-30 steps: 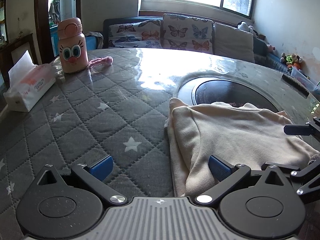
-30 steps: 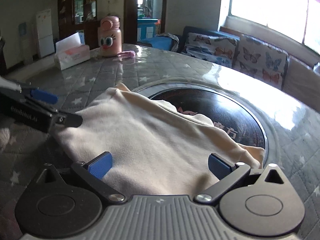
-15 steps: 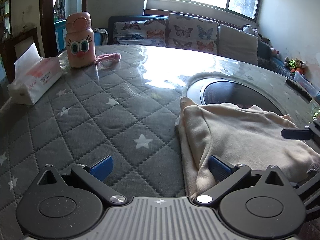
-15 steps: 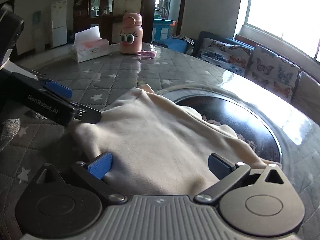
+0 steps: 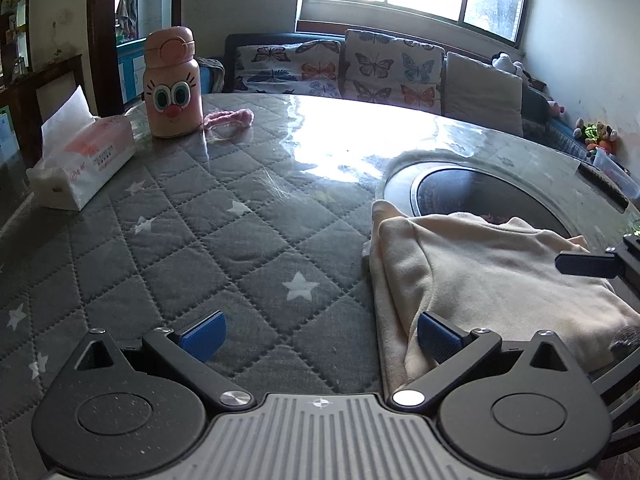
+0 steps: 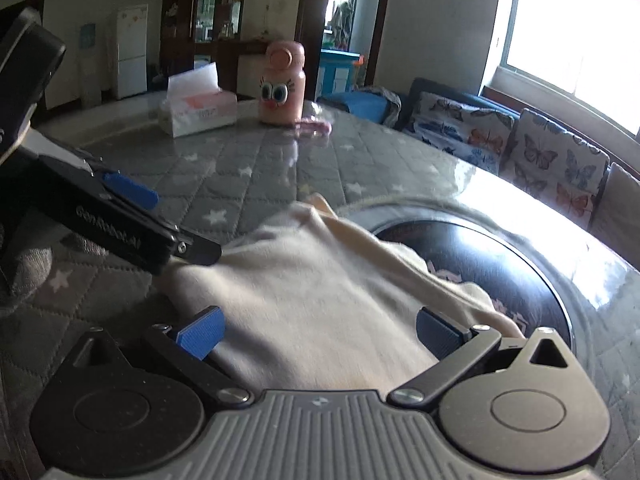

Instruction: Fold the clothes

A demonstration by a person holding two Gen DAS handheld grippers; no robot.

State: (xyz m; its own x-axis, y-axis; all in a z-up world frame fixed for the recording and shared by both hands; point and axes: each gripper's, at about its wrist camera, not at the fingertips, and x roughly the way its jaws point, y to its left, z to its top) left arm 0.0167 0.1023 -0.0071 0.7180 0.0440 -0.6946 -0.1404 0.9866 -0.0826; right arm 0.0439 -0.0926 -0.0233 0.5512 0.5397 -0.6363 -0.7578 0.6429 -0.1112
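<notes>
A cream garment [image 5: 492, 276] lies folded on the grey star-quilted table [image 5: 208, 248], partly over a black round inset [image 5: 472, 192]. My left gripper [image 5: 320, 336] is open, low over the cloth at the garment's left edge; its right pad touches or overlaps the fold, with nothing held. A finger [image 5: 584, 264] of the right gripper reaches in from the right above the garment. In the right wrist view my right gripper [image 6: 320, 334] is open over the garment [image 6: 320, 284], holding nothing. The left gripper [image 6: 164, 222] shows there at the garment's left corner.
At the far left of the table stand a pink bottle with cartoon eyes [image 5: 172, 88] and a tissue box [image 5: 80, 160], with a pink hair band [image 5: 230, 118] beside the bottle. A sofa with butterfly cushions [image 5: 360, 72] runs behind the table under the window.
The left gripper has drifted left, so the garment sits further right in its view. The right gripper has turned left, bringing the left gripper larger into view. The garment stays folded.
</notes>
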